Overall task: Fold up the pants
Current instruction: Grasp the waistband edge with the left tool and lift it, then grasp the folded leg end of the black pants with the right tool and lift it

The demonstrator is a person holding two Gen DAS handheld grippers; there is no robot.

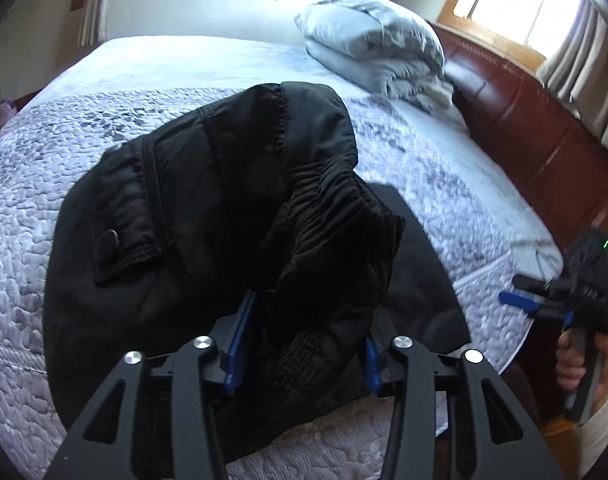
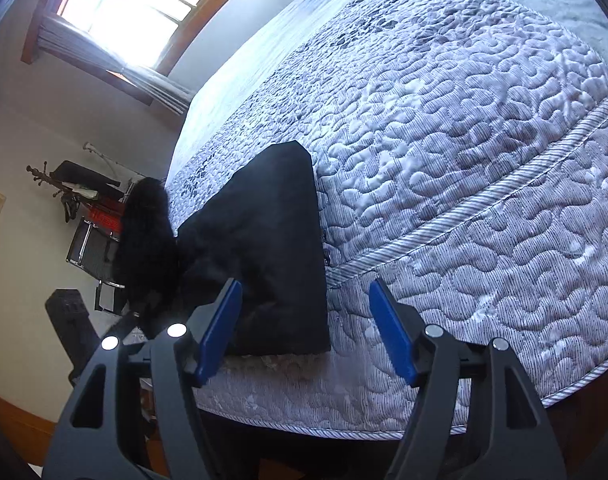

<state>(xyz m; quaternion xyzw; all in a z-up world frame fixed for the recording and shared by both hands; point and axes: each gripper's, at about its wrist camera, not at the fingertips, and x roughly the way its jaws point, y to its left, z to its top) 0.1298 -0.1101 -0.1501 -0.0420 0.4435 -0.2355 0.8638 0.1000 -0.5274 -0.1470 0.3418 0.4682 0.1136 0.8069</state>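
Black pants [image 1: 208,216] lie bunched on the quilted bed, waistband and a buttoned pocket flap facing up. My left gripper [image 1: 304,340] has its jaws around the elastic waistband, which fills the gap between the blue pads; the fabric is lifted. In the right wrist view a flat folded leg part of the pants [image 2: 272,248] lies at the bed's near edge. My right gripper [image 2: 305,328] is open and empty, just in front of that leg end. It also shows in the left wrist view [image 1: 519,300], off the bed's right edge.
The bed has a grey-white quilt [image 2: 463,140]. A folded grey duvet [image 1: 375,44] sits at the far side. A dark wood headboard [image 1: 543,128] runs along the right. A rack and chair [image 2: 92,232] stand by the wall.
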